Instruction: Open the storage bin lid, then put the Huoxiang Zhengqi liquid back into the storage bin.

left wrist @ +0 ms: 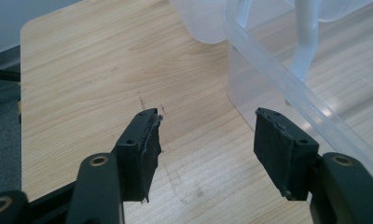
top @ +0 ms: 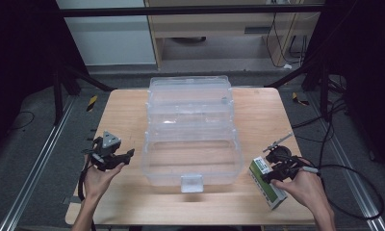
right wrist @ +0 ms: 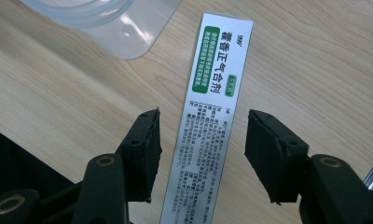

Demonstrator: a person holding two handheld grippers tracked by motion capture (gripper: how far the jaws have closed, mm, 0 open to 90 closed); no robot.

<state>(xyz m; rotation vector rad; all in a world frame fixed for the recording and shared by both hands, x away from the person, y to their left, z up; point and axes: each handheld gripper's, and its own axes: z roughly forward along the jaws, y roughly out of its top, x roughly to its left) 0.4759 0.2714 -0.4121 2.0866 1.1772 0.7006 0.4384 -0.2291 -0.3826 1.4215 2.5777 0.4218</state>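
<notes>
Likely step: grasping the medicine box [right wrist: 208, 140] lying flat on the wooden table [top: 123, 115] at the near right. Best done by lowering squarely, long edges between the pads, then closing. Right gripper [right wrist: 201, 156] spread wide astride the box, gripping nothing yet. Left gripper [left wrist: 205, 154] likewise released, empty, just beside the clear plastic storage box [top: 193, 127] farther in.

Light wooden table [top: 128, 108] with rounded corners stands on grey floor [top: 32, 149]. Metal rails [top: 36, 166] run along both sides. Black frame struts [top: 87, 77] brace at the rear. Pale cabinet [top: 214, 29] behind; black cables [top: 325, 120] trail right. Surroundings are dim.
</notes>
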